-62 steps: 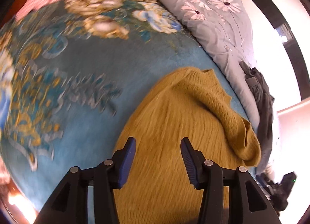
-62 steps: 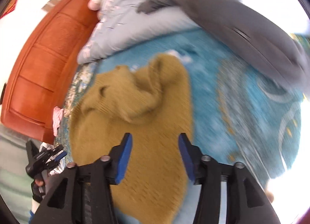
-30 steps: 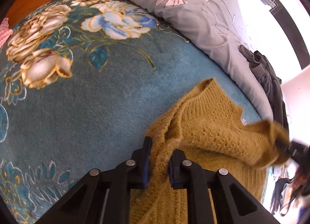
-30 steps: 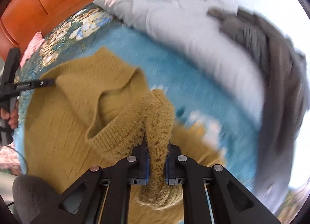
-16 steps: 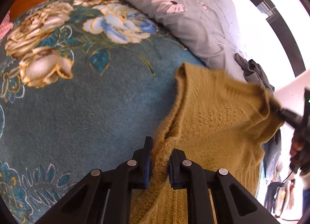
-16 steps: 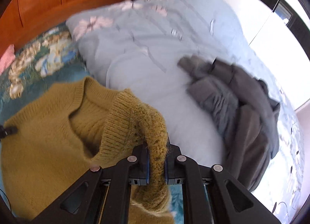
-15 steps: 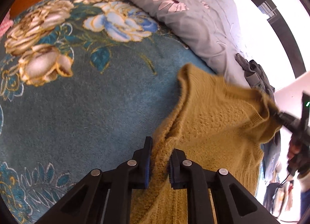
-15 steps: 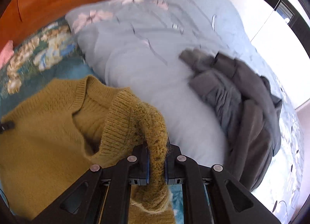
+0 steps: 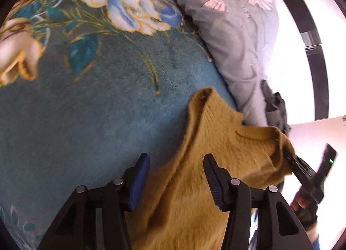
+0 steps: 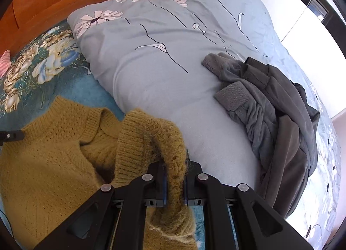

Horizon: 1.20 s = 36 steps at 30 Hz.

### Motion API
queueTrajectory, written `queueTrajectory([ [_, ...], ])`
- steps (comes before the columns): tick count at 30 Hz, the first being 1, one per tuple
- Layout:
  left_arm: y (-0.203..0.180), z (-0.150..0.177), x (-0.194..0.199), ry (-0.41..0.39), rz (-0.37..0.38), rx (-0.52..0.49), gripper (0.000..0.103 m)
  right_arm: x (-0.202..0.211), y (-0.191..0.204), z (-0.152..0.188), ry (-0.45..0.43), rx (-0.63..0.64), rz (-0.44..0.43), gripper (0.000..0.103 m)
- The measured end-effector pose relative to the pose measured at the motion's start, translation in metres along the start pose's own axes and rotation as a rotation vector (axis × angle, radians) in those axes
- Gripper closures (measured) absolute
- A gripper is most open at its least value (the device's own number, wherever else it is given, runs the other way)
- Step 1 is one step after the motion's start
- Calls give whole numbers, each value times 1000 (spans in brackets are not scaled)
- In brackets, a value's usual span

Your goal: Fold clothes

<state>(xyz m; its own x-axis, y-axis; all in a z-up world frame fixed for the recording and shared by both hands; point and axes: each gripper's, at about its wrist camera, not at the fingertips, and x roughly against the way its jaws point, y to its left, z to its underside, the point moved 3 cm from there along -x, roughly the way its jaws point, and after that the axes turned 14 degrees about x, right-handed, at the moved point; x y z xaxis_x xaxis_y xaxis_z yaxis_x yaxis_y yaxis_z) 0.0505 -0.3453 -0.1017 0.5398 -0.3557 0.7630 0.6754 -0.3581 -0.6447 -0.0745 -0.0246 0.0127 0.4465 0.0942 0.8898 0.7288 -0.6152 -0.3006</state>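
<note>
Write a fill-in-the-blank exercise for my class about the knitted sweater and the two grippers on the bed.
1. The knitted sweater being folded is ____ in colour.
2. The right gripper has its jaws ____ on a fold of that sweater.
3. The left gripper has its jaws ____, gripping nothing.
4. The crumpled dark grey garment lies on the pale blue-grey ____ printed with daisies.

Missing words: mustard yellow; shut; open; duvet
</note>
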Motion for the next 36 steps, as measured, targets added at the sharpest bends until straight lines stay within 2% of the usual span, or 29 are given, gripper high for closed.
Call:
queueTrajectory([
  [5, -23, -8, -17, -4, -47, -51, 47, -2, -2, -1, 10, -10, -16, 92],
  [8, -36, -10, -21, -27, -77, -92, 53, -8, -8, 0, 22, -40, -36, 92],
  [10, -46, -8, -24, -38, -112, -137, 86, -11, -9, 1, 25, -49, -45, 92],
  [12, -55, -6, -27, -50, -154, -197, 93, -12, -9, 0, 27, -49, -48, 92],
  [16, -68, -8, -19, -117, -187, -285, 95, -11, -10, -7, 21, -36, -51, 92],
  [19, -75, -20, 9, -221, -108, -266, 96, -5, -15, -15, -17, -50, -39, 92],
  [21, -72, -30, 25, -274, -62, -217, 96, -1, -21, -19, -53, -78, -24, 92],
  [22, -68, -35, 26, -273, -62, -203, 96, -2, -22, -20, -61, -91, -22, 92],
  [26, -55, -38, 5, -223, -153, -206, 96, -28, -18, -20, 5, -106, -49, 92],
  [30, -48, -34, -5, -207, -151, -179, 96, -42, -11, -19, 39, -107, -52, 92],
  [35, -50, -36, 4, -197, -126, -166, 95, -39, -12, -20, 41, -102, -52, 92],
  [36, -50, -35, 5, -195, -127, -169, 93, -38, -13, -20, 40, -103, -59, 92],
])
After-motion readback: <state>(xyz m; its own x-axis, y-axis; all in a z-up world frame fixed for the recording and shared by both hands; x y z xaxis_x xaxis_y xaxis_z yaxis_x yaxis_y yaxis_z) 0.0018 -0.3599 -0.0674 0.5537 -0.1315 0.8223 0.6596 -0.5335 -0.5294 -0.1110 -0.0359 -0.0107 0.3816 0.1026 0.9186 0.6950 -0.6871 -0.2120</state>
